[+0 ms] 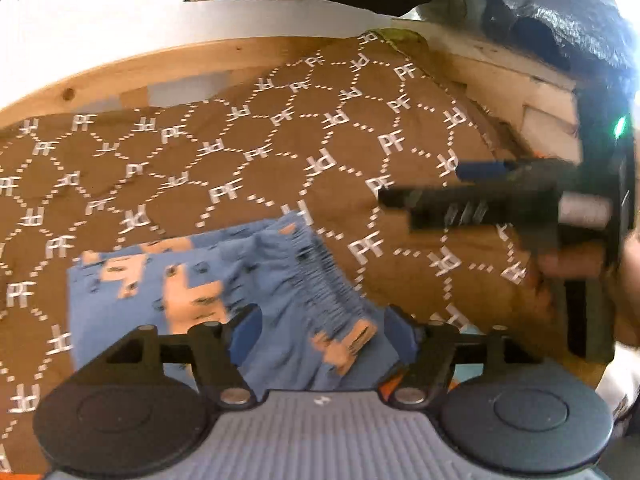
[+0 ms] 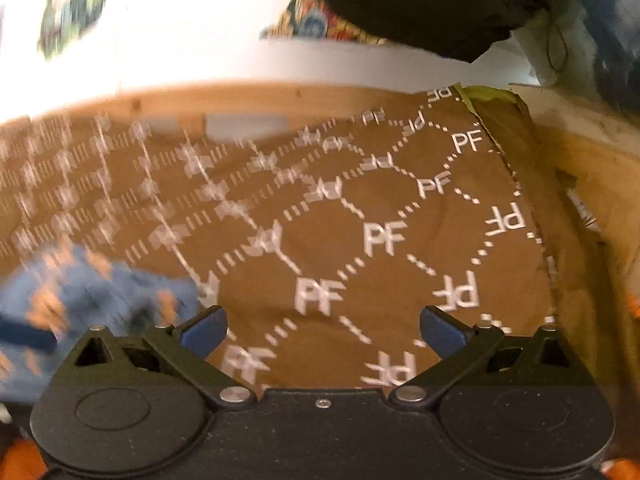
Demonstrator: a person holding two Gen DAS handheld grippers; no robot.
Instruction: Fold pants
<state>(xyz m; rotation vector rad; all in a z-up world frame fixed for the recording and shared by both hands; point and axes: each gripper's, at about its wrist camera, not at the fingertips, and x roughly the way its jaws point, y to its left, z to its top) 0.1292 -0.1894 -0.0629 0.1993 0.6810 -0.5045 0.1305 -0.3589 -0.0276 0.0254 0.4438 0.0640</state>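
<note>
Small blue pants (image 1: 208, 280) with orange animal prints lie folded on a brown sheet printed with white "PF" marks (image 1: 240, 160). Their gathered waistband bunches up between the fingers of my left gripper (image 1: 320, 332), which stands open around the cloth. My right gripper (image 2: 322, 330) is open and empty over bare sheet; the pants are a blurred blue patch at its lower left (image 2: 80, 292). The right gripper also shows in the left wrist view at the right (image 1: 480, 188), held sideways above the sheet.
A wooden bed frame (image 1: 120, 76) borders the sheet at the back, with a white wall behind. A dark garment (image 2: 420, 4) and a floral cloth (image 2: 312, 20) hang at the top. The sheet's edge (image 2: 516, 184) drops off at the right.
</note>
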